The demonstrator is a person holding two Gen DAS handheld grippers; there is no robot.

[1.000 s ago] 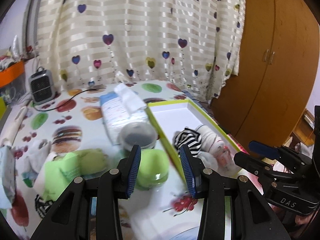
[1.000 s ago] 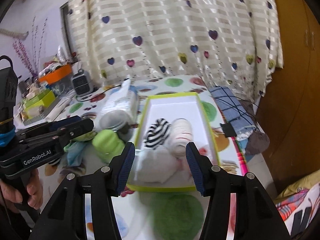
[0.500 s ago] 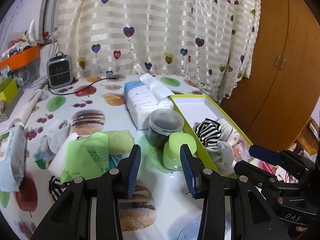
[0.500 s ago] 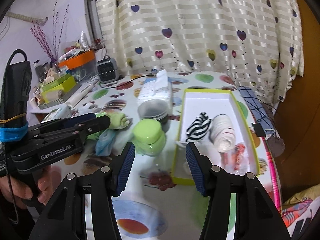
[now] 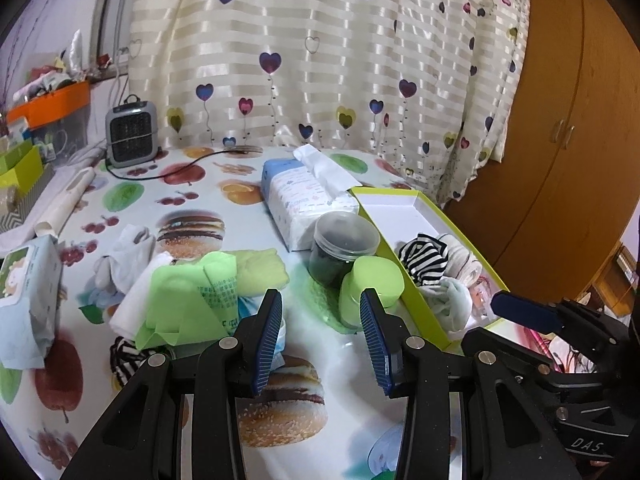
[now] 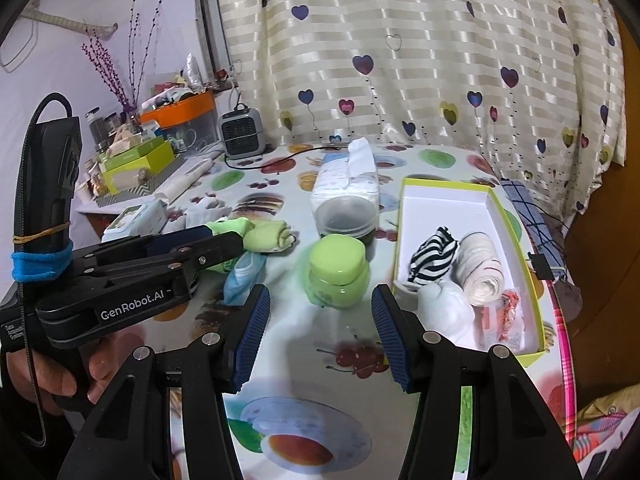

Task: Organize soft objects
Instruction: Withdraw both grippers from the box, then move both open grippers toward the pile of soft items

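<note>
Left wrist view: left tongs (image 5: pixel 320 328) part open, nothing btwn the pads; they hang over the counter (image 5: pixel 192 192).
Right tongs (image 6: pixel 320 332): open a bit wider, empty too, above the counter near the green jar (image 6: pixel 338 272).
Soft things to sort: green rolled cloth (image 5: pixel 256 268), white sock (image 5: pixel 128 252), striped bit (image 5: pixel 124 356) w/ green paper partly on top.
Where they go: prob. the yellow box (image 6: pixel 516 216); striped roll (image 6: pixel 434 256) & cream roll (image 6: pixel 480 276) lie inside.
How they feel: light, squishy, floppy, not breakable, I think.
Where to grab: pinch the fat middle of the green roll so it won't unroll.
Watch out: jar and tub (image 6: pixel 346 216) are hard, close by.
</note>
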